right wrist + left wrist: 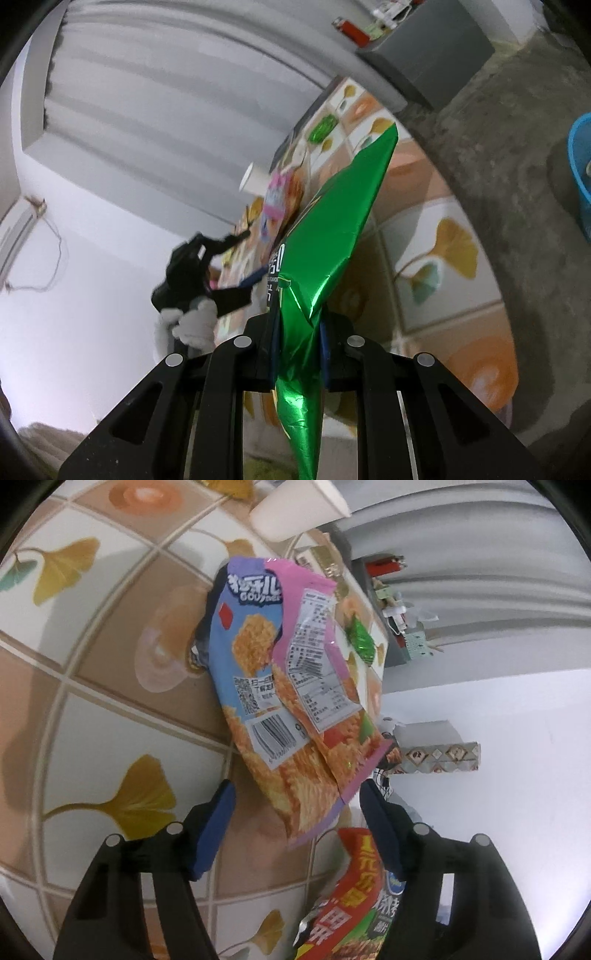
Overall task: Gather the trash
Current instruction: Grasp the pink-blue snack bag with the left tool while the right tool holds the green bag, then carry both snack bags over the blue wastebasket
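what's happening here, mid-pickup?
Trash collection off a tiled tabletop. The right gripper is shut on a crumpled green wrapper, held clear of the table. The left gripper is open, its jaws straddling the near end of a pink and blue snack bag that lies on the table, not yet gripped. A paper cup and a small green wrapper remain further back.

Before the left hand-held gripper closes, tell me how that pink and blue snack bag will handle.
The pink and blue snack bag looks torn open and creased, so probably floppy and light. Its glossy film may slip between the left hand-held gripper pads. Pinched at one end, it will likely droop.
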Motion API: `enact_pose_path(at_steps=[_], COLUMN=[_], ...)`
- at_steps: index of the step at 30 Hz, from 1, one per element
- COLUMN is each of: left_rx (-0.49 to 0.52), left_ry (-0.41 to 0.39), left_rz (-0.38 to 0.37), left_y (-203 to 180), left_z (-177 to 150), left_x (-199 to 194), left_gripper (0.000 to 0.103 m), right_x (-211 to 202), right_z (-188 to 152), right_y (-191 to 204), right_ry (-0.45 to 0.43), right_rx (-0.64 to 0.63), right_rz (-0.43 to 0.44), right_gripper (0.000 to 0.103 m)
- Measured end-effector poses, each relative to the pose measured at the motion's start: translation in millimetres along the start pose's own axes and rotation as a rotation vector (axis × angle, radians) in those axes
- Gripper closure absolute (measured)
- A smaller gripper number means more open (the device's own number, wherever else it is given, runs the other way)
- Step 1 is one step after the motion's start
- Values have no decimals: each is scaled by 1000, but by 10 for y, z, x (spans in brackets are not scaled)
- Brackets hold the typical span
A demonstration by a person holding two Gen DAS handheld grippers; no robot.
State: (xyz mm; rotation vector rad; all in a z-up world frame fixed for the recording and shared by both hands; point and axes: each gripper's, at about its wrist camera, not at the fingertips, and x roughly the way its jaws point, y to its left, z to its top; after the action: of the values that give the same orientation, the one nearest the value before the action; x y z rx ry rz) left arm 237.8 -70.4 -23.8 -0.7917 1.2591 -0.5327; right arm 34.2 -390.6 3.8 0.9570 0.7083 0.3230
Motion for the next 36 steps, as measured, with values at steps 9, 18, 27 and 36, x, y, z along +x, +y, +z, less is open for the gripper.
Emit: enact_pose_path(at_steps=[9, 18, 27, 36], left_rx=[-38, -11, 263, 515], left_ry=[-13, -41, -127, -108], left_rz=[19, 39, 112, 215], left_y=[-60, -46, -334, -177], left_z=[95, 28, -305, -917], left_x=[187, 215, -139, -638], left_gripper=[56, 84, 91, 96], right_x=[-33, -163, -226, -333], right_z=[155, 112, 118, 147], right_y=[-129, -152, -116, 94], right_ry=[-31, -41, -48, -59], right_rx=[39, 63, 67, 16], right_rz=[31, 48, 30, 70], right_gripper=[88, 88, 88, 88])
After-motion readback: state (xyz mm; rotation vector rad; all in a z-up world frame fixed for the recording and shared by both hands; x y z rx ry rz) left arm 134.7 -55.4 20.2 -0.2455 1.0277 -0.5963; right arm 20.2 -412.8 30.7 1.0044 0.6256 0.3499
